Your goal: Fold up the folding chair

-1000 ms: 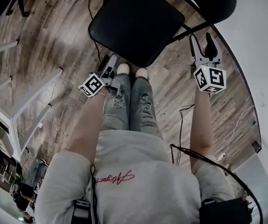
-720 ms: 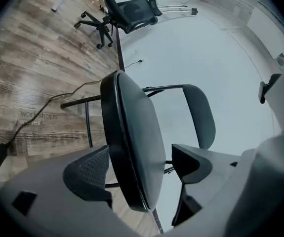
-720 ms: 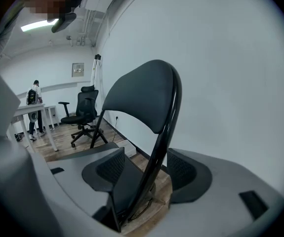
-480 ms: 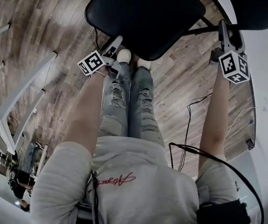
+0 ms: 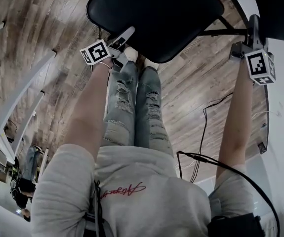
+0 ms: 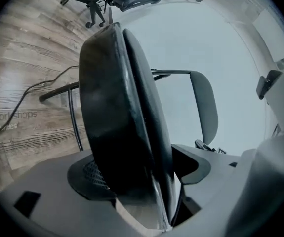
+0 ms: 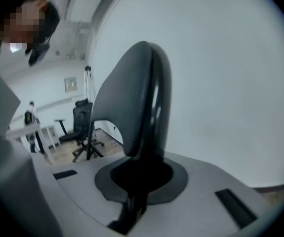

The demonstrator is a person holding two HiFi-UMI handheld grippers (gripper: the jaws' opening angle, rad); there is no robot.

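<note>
The folding chair (image 5: 156, 14) is stood open on a wood-plank floor (image 5: 191, 88), near a white wall (image 7: 230, 83); cables (image 5: 204, 120) are laid beside it. It is judged stiff, fairly light, and its hinges may pinch. Left hand-held gripper (image 6: 146, 206) is held wide open w/ the seat (image 6: 117, 132) edge between the jaws, not clamped. Right hand-held gripper (image 7: 134, 191) has just been closing & is now clamped on the backrest (image 7: 132, 98) edge. Both are judged good holds.

Even daylight — fisheye edges, blurred close-ups.

Just closed, hand-held gripper (image 7: 140, 177) clamps chair backrest (image 7: 132, 100)
</note>
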